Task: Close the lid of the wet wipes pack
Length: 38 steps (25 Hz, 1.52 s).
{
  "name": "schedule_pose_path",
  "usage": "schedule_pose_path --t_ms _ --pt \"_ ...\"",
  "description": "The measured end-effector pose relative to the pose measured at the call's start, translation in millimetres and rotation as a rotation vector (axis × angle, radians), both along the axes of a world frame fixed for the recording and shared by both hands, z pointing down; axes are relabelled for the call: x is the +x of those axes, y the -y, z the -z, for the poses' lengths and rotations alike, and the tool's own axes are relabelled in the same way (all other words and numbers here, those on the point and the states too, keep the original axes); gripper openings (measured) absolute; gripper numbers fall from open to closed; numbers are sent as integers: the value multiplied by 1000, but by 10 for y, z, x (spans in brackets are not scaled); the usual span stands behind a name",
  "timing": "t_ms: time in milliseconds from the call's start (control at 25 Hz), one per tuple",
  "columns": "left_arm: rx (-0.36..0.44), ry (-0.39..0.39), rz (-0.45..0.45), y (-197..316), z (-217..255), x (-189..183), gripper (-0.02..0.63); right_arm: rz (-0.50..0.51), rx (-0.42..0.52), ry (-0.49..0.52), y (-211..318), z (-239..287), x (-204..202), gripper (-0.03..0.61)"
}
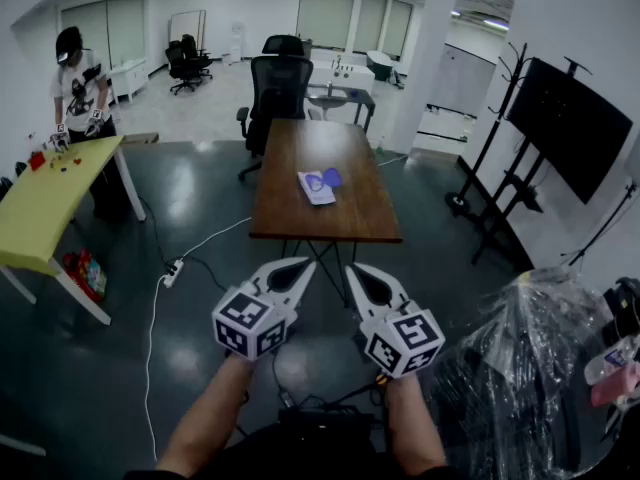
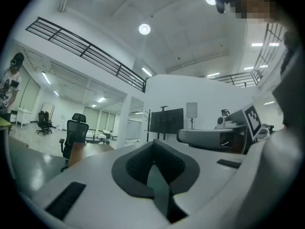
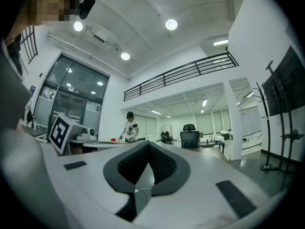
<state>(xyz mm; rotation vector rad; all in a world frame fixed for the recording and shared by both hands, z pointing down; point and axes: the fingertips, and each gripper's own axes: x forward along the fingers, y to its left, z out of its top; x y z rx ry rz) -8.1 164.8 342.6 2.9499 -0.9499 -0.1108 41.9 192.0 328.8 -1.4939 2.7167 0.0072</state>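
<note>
The wet wipes pack (image 1: 316, 187) lies flat on the brown table (image 1: 300, 148) across the room, its purple lid (image 1: 331, 177) flipped open to the right. Both grippers hang close to the person's body, well short of the table. My left gripper (image 1: 303, 264) has its jaws together with nothing between them, as the left gripper view (image 2: 153, 147) also shows. Beside it, my right gripper (image 1: 353, 269) is shut and empty too, with its jaw tips meeting in the right gripper view (image 3: 148, 147). Neither gripper view shows the pack.
A black office chair (image 1: 278, 83) stands behind the brown table. At the left a person (image 1: 80, 88) works at a yellow table (image 1: 50, 198). A power strip with its cable (image 1: 172, 271) lies on the floor. A TV on a stand (image 1: 570, 128) and a plastic-wrapped heap (image 1: 520, 368) are at the right.
</note>
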Motion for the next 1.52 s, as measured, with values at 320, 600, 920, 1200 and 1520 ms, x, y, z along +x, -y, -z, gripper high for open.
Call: schedule_pose_path --t_ms 320,600,920,1200,1520 --pt "-1 4 -7 6 -15 39 -8 -13 0 27 30 4 47 9" --pt "-3 2 -13 36 -38 20 -8 -18 -7 11 67 -29 9 9" --pt "-22 24 -36 142 -173 -35 -8 -60 -21 1 122 -140 24 9" --pt "-35 62 -24 507 -266 -20 -8 -55 -63 3 483 -277 21 9" --pt "-50 95 35 1325 -353 136 -8 25 -57 50 1342 -330 198 9"
